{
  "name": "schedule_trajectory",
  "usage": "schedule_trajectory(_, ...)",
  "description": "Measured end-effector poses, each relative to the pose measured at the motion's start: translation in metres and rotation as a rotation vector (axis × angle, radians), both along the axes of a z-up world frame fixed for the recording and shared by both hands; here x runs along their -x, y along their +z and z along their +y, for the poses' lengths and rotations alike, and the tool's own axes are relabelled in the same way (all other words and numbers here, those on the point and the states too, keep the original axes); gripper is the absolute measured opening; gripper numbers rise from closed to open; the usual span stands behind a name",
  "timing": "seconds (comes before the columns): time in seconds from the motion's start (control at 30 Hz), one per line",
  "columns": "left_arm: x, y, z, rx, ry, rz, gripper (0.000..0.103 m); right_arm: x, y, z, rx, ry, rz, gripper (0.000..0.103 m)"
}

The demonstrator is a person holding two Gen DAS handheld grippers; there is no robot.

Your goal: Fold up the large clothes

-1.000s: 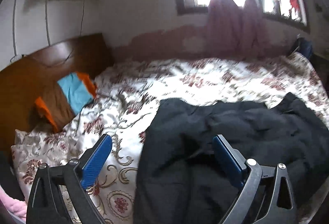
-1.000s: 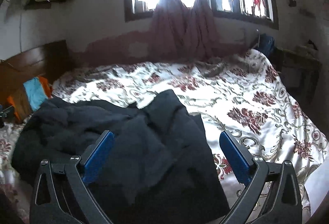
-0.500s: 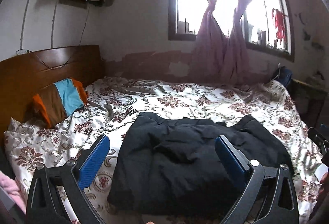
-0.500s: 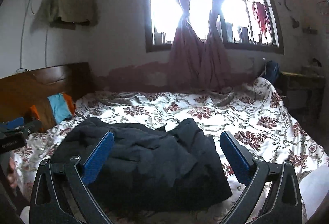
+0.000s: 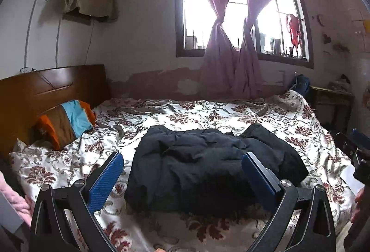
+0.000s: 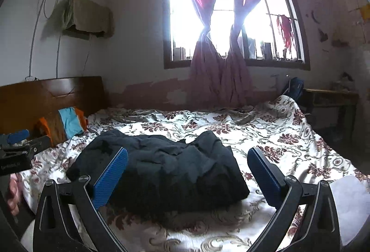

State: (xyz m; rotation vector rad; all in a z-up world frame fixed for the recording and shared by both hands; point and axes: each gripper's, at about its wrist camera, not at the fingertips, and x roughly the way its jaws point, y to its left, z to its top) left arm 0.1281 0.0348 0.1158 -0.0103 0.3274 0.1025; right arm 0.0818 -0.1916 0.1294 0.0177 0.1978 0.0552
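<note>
A large black garment point(image 5: 208, 159) lies in a rumpled, folded heap on the floral bedspread point(image 5: 231, 113); it also shows in the right wrist view point(image 6: 166, 168). My left gripper point(image 5: 182, 166) is open and empty, held back from the garment's near edge. My right gripper point(image 6: 187, 162) is open and empty, also back from the garment. Neither touches the cloth. The right gripper's body shows at the right edge of the left wrist view point(image 5: 356, 148), the left gripper's at the left edge of the right wrist view point(image 6: 18, 148).
A striped orange, brown and blue pillow point(image 5: 67, 122) leans on the wooden headboard point(image 5: 46, 90) at the left. A window with tied pink curtains point(image 5: 231, 44) is behind the bed. A small wooden table point(image 5: 333, 99) stands at the far right. Pink cloth point(image 5: 13, 201) lies at the near left.
Both grippers have pulled back and up from the garment, which lay close under them a second ago. The whole bed and window now show. Both stay open.
</note>
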Motion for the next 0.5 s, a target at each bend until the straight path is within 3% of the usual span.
schedule_trajectory(0.3,0.030,-0.023,0.009,0.043,-0.007,0.019,0.103,0.048,-0.020,0.014,0.043,0.007,-0.034,0.101)
schedule_trajectory(0.5,0.044,-0.040,0.009,0.039,0.001,0.032,0.103,0.053,-0.030,0.017,0.045,0.025,-0.002,0.101)
